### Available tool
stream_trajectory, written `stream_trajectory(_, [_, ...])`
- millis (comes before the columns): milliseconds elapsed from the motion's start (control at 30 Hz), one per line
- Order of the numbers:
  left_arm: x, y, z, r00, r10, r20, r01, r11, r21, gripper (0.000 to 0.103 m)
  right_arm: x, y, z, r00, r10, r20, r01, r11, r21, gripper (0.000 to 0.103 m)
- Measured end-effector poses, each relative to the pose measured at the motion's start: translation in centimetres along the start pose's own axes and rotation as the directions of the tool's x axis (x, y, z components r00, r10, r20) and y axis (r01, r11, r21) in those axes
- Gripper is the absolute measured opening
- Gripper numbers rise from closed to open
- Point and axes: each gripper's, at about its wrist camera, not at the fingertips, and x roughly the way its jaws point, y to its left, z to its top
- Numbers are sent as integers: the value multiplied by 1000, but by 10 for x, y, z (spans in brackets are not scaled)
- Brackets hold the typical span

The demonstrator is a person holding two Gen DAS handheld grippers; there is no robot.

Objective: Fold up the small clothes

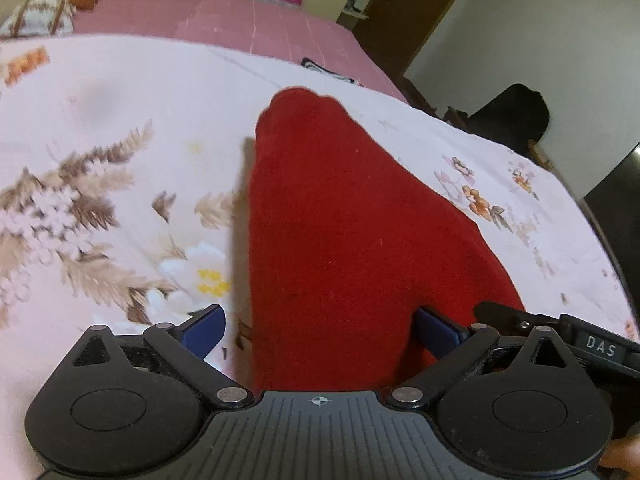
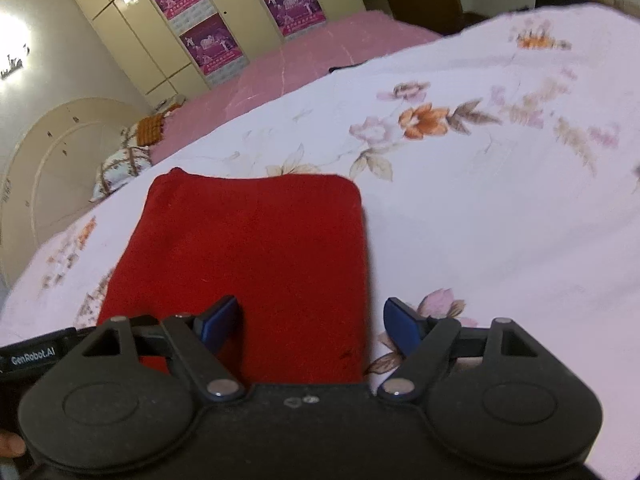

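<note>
Red garment (image 1: 344, 220) lies flat on the floral bedsheet (image 1: 120, 120), already folded into a compact oblong with a rounded far end; looks like a late stage, maybe one more fold or just tidying left. Left hand-held gripper (image 1: 320, 332) is spread wide, near end of the cloth between its blue fingers (image 1: 204, 332), pads not pressing. Right hand-held gripper (image 2: 312, 330) is also open, straddling the garment's right edge (image 2: 364, 280), nothing pinched. The cloth runs straight ahead of both hand-held grippers. Judged: fold just laid down, cloth released.
</note>
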Motion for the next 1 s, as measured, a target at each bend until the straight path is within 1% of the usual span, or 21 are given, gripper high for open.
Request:
stream_trajectory(67, [4,0,0,1000,-17,-4,17,1000,-1,100,6,-6,0,999,33,-17,-33,999,35,78])
stream_trajectory(133, [6,-2,0,999,-43,-5,43,999,6,87,10,-11,0,998,66,-24,-65,996,69,79])
stream_trajectory(167, [7,-3,0,998,-59,-9,59,998,4,85,11,-11,0,997,70,-21,-69,995,65,78])
stream_trajectory(200, [8,-4,1,998,-60,-12,60,998,-2,84,12,-9,1,997,69,-23,-68,996,49,77])
stream_trajectory(267, [8,-4,1,998,-61,-13,61,998,-2,83,12,-4,1,997,76,-26,-75,997,26,65])
stream_trajectory(300, [8,-4,1,998,-63,-13,63,998,0,80,13,-3,2,995,94,-32,-93,995,29,62])
stream_trajectory(333, [7,-5,1,998,-66,-13,66,998,5,78,12,-3,2,995,93,-34,-93,995,28,60])
stream_trajectory(400, [5,-5,1,998,-68,-15,69,997,22,78,10,-3,3,994,99,-39,-99,995,18,59])
stream_trajectory(467, [7,-3,2,997,-76,-20,76,997,19,78,9,-5,4,993,109,-47,-109,994,13,60])
stream_trajectory(500, [8,-2,3,997,-79,-22,79,997,13,79,9,-7,4,992,117,-54,-117,993,17,63])
stream_trajectory(600, [10,-3,1,997,-72,-17,73,997,10,79,11,-14,4,985,154,-83,-150,987,55,66])
stream_trajectory(700, [7,-2,0,998,-65,-12,66,998,15,79,14,-10,3,985,151,-78,-148,988,52,67])
stream_trajectory(800, [5,-3,1,998,-67,-15,68,998,17,77,15,-1,1,989,131,-65,-130,991,26,64])
stream_trajectory(833, [4,-3,1,998,-67,-15,68,997,24,76,15,0,1,989,134,-65,-132,991,35,58])
stream_trajectory(900, [3,-4,1,998,-66,-16,66,997,35,76,11,1,1,988,143,-61,-141,989,32,54])
stream_trajectory(967, [5,-2,2,998,-64,-19,65,998,26,77,11,1,2,988,141,-60,-140,990,20,56])
stream_trajectory(1000, [6,-2,3,998,-62,-20,62,998,22,79,13,0,1,987,146,-63,-144,989,34,62])
